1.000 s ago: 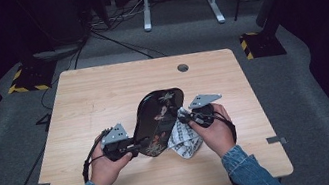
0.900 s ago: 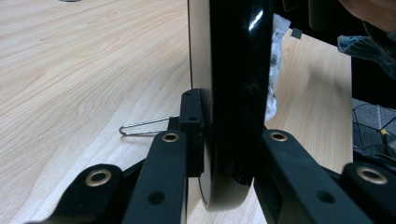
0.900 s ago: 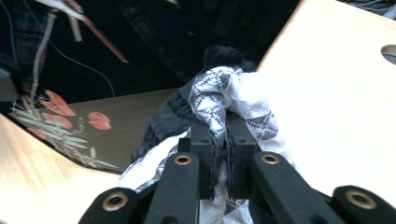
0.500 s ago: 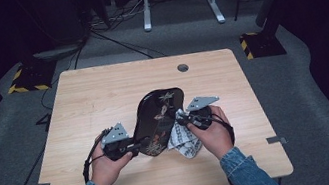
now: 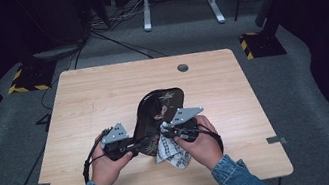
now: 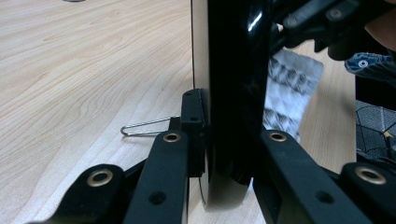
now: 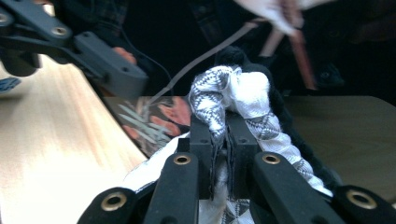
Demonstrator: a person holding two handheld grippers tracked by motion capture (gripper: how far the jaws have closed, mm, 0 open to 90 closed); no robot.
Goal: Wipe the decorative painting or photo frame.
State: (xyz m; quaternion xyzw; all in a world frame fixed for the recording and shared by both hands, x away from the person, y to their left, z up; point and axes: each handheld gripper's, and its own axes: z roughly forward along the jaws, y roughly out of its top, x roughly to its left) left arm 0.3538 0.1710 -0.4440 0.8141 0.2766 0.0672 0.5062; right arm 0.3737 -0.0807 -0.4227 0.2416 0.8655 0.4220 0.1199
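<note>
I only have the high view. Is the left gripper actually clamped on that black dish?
Observer: Yes. In the left gripper view the left gripper has its jaws shut on the rim of the black dish, which stands on edge.
Operator: And the cloth?
Observer: The right gripper pinches a fold of the patterned cloth between its pads.
Operator: Anything near the dish?
Observer: A wire clip lies on the table beside the left jaw.

Far half of table (image 5: 101, 90): bare wood, open passage.
Upper right: small round grommet (image 5: 182, 67), flush.
Centre: black tray (image 5: 158, 111) held tilted, blocks crossing between hands.
Lower centre: patterned cloth (image 5: 170, 152) beside tray.
Left of tray: wire clip (image 6: 142, 127) lying flat.
</note>
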